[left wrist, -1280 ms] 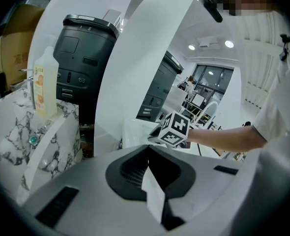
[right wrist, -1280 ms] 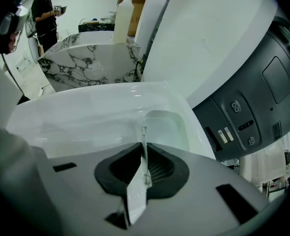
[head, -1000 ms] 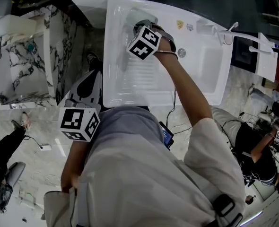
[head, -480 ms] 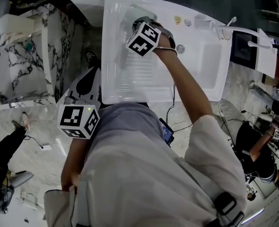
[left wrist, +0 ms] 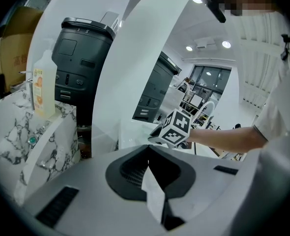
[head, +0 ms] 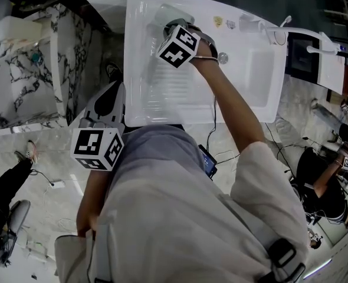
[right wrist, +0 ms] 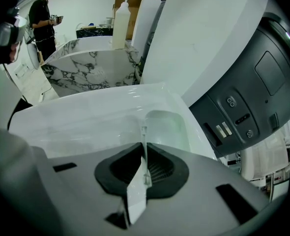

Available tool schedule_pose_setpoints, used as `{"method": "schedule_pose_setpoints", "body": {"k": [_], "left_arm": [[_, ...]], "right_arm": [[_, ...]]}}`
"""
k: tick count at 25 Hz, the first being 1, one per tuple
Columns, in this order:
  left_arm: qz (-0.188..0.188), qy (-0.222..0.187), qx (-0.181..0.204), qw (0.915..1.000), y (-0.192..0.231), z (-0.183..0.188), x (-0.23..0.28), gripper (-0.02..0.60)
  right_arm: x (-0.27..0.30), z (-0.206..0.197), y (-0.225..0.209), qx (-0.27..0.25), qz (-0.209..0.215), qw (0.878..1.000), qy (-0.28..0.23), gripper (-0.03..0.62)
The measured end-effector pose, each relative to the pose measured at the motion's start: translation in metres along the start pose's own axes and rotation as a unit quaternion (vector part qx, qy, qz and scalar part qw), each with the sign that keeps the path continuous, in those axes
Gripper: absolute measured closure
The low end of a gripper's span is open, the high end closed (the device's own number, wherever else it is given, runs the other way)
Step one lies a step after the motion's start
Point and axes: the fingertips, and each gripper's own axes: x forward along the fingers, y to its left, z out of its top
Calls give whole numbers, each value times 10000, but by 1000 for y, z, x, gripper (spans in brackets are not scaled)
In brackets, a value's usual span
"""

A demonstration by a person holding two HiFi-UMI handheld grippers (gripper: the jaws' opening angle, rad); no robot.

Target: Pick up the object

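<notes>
A pale translucent container [head: 169, 15] sits at the far left corner of the white sink unit [head: 162, 102]. My right gripper [head: 173, 28] reaches down onto it, its marker cube covering the fingertips in the head view. In the right gripper view the right gripper [right wrist: 144, 154] is shut on a thin clear upright edge [right wrist: 143, 132], apparently the wall of the container [right wrist: 167, 127]. My left gripper [head: 108, 99] hangs low beside the person's body, away from the sink. In the left gripper view the left gripper [left wrist: 149, 168] is shut with nothing in it.
A basin [head: 253, 75] and faucet [head: 277, 34] lie to the right of the drainboard. A marble counter [head: 20, 81] with a bottle [left wrist: 45, 85] stands at the left. A dark grey machine [right wrist: 253, 97] rises behind the sink. People sit at the right [head: 321, 181].
Only the head view has drifted a little, sliding the sink up and left in the picture. Both grippers stay where they were.
</notes>
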Motion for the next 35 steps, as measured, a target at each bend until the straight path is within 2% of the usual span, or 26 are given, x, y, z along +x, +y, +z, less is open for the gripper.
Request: {"method": "schedule_pose_setpoints", "body": {"k": [27, 35], "left_arm": [[12, -189, 4, 9998, -23, -8, -14, 575], [73, -272, 25, 9996, -26, -10, -18, 575]], "right_arm": [[-35, -12, 26, 657, 264, 9969, -355, 560], [-47, -15, 34, 1013, 448, 9926, -504, 560]]}}
